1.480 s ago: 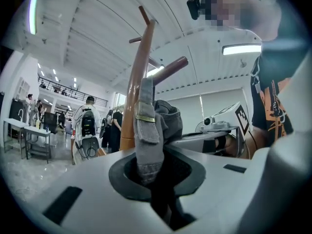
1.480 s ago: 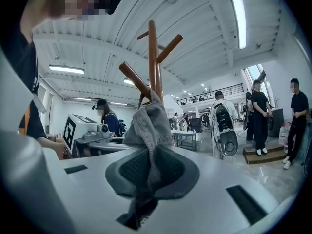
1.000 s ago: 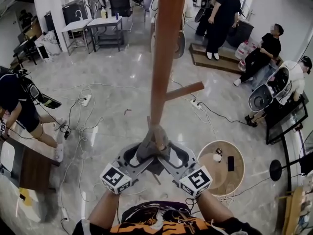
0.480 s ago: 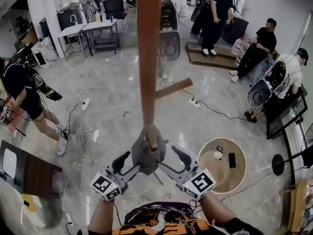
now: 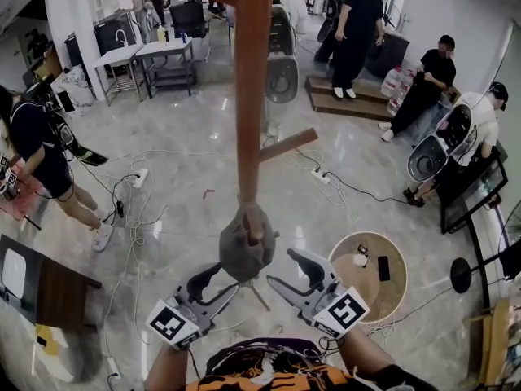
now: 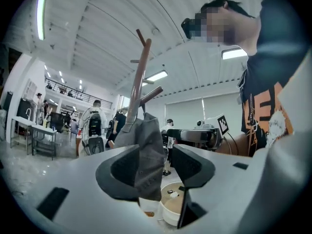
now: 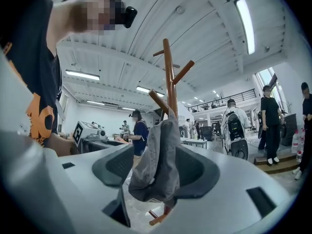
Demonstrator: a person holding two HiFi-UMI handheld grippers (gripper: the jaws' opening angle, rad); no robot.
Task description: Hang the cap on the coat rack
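Released a second ago from the left gripper (image 5: 213,282) and right gripper (image 5: 289,271), the grey cap (image 5: 246,249) is now left hanging unsupported on a peg of the coat rack (image 5: 251,96). Both grippers have been drawn back toward the person. Their jaws have just been closing partway, with the cloth loose and unpressed between them.

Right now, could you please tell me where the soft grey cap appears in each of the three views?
Head view: soft grey cap, lower centre.
Left gripper view: cap centre, slightly low.
Right gripper view: cap centre, slightly low.
Shared landmark: the brown wooden coat rack pole, right behind it.
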